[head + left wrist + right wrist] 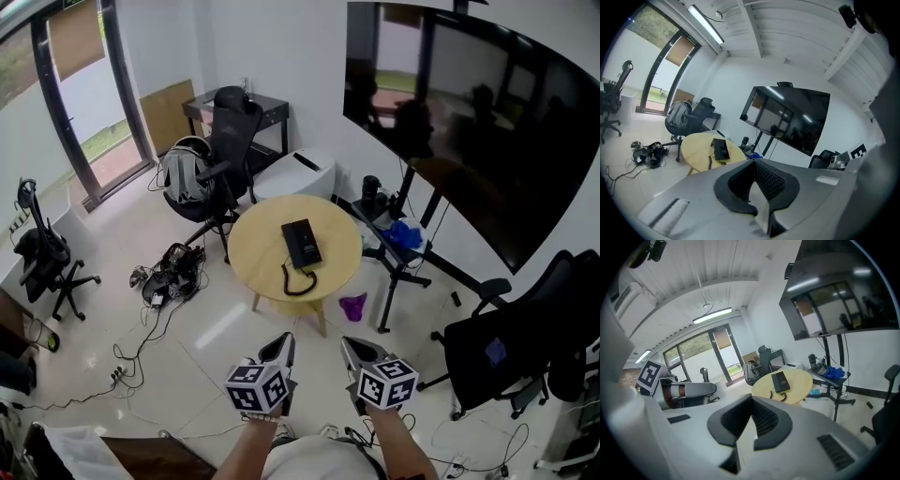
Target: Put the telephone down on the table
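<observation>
Telephone [301, 242]: black, flat, lying near the middle of the round wooden counter [251, 267], long side running 12 to 6 o'clock. Its coiled cord [298, 281] loops on the counter at the telephone's 6 o'clock. Neither gripper touches it; both are well apart from the counter, at its 6 o'clock.

Left gripper [282, 343]: jaws together, nothing between them. Right gripper [350, 344]: jaws together, nothing between them.

Head view only: purple item [353, 306] on the floor at the counter's 4 o'clock; cable heap [169, 272] on the floor at 9 o'clock; person's forearms behind both marker cubes.

Left gripper view only: ceiling strip light [705, 23].

Right gripper view only: the left gripper's marker cube [649, 373] at 9 o'clock.

All views: large dark screen [469, 122] at the counter's 2 o'clock; office chair [230, 141] at 11 o'clock.

Holders: low stand [394, 258] under the screen carries a blue bundle [405, 234] and a dark cylinder [371, 187]; what the cylinder is cannot be told.
</observation>
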A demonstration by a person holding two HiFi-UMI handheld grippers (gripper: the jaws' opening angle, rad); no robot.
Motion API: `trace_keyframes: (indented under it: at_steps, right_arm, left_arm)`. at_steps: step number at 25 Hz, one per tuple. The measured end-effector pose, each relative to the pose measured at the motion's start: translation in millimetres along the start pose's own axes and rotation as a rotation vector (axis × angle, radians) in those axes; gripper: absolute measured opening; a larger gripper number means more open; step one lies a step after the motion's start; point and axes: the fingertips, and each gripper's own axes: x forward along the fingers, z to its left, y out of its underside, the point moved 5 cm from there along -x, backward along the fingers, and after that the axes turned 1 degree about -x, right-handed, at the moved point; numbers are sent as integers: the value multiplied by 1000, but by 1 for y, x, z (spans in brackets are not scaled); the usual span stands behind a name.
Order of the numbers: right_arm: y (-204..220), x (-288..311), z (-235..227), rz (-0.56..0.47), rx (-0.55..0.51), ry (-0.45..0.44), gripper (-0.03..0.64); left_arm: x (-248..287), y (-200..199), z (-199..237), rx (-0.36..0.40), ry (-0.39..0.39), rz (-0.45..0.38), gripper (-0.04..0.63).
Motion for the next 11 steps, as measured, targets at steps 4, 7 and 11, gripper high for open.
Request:
trace_keyframes:
  at_steps: [4,7,11]
  right_arm:
    - [3,3,4,3,9,-2,6]
    - [3,6,6,2,14,0,6]
    - [6,10,6,2,17,0,6]
  left_arm:
    - [-2,3,3,-2,1,13,0]
    - [-3,3,5,-2,2,19,0]
    - [-3,6,9,-6,0,22,0]
